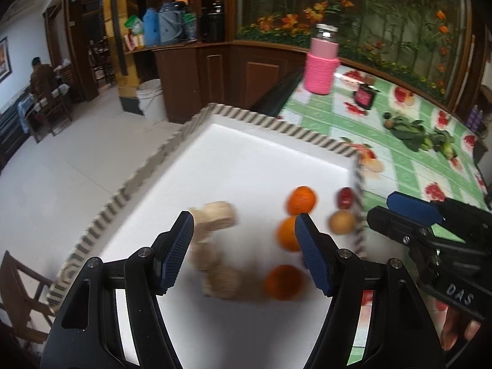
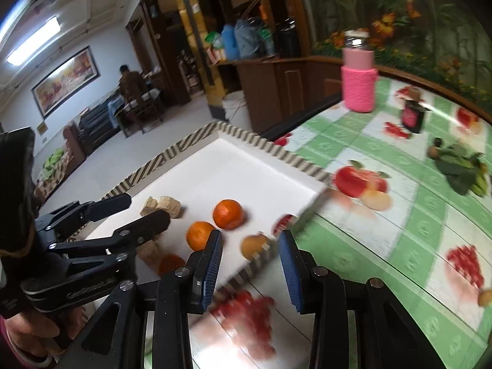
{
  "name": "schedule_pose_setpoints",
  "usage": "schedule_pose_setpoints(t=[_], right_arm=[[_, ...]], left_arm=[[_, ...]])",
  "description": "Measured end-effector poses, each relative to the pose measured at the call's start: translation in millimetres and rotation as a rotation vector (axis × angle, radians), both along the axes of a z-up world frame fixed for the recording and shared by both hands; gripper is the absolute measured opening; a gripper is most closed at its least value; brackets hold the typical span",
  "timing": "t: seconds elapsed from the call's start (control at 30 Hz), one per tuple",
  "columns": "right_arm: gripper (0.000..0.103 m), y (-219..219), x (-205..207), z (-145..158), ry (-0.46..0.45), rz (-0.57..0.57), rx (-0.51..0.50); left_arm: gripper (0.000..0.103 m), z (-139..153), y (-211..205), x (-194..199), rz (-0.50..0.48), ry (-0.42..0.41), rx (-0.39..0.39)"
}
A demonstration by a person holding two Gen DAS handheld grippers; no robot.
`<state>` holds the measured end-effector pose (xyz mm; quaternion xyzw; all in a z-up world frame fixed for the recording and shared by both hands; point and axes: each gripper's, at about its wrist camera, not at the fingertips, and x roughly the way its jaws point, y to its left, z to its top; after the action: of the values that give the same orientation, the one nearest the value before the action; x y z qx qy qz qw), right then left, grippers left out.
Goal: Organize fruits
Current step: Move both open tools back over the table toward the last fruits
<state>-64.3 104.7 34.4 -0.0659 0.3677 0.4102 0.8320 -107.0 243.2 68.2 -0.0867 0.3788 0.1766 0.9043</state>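
A white tray (image 1: 246,160) with a striped rim sits at the table's left edge. In its near right part lie three oranges (image 1: 301,200) (image 1: 287,233) (image 1: 283,281), a small red fruit (image 1: 346,198) and a tan round fruit (image 1: 343,221). Blurred tan wooden blocks (image 1: 215,215) lie to their left. My left gripper (image 1: 246,246) hangs open above the blocks and oranges, holding nothing. My right gripper (image 2: 252,264) is open and empty over the tray's near right rim (image 2: 258,261), close to the tan fruit (image 2: 255,246) and red fruit (image 2: 284,221). The two grippers are side by side.
A green checked fruit-print cloth (image 2: 384,215) covers the table right of the tray. A pink-sleeved bottle (image 1: 321,61), a small dark box (image 1: 364,95) and leafy greens (image 1: 412,132) stand farther back. Beyond the left edge are floor, a white bucket (image 1: 150,98) and a seated person (image 1: 41,73).
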Motion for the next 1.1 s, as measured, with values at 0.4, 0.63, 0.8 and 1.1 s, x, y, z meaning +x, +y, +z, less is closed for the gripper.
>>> schedule_pose_setpoints(t=[0.4, 0.63, 0.8, 1.1], right_arm=[[0.037, -96.2, -10.0, 4.5, -0.028, -0.177, 0.006], [0.037, -163.1, -13.2, 1.4, -0.024, -0.31, 0.012], [0.037, -211.1, -12.3, 2.6, -0.028, -0.414, 0.018], [0.037, -271.8, -9.2, -7.7, -0.011, -0.534, 0.014]], left_arm=[[0.069, 10.9, -89.4, 30.3, -0.166, -0.048, 0.05], [0.069, 5.7, -134.2, 48.2, -0.257, -0.034, 0.043], [0.069, 6.2, -168.7, 57.3, -0.325, -0.034, 0.059], [0.069, 4.7, -205.5, 71.9, -0.397, -0.021, 0.077]])
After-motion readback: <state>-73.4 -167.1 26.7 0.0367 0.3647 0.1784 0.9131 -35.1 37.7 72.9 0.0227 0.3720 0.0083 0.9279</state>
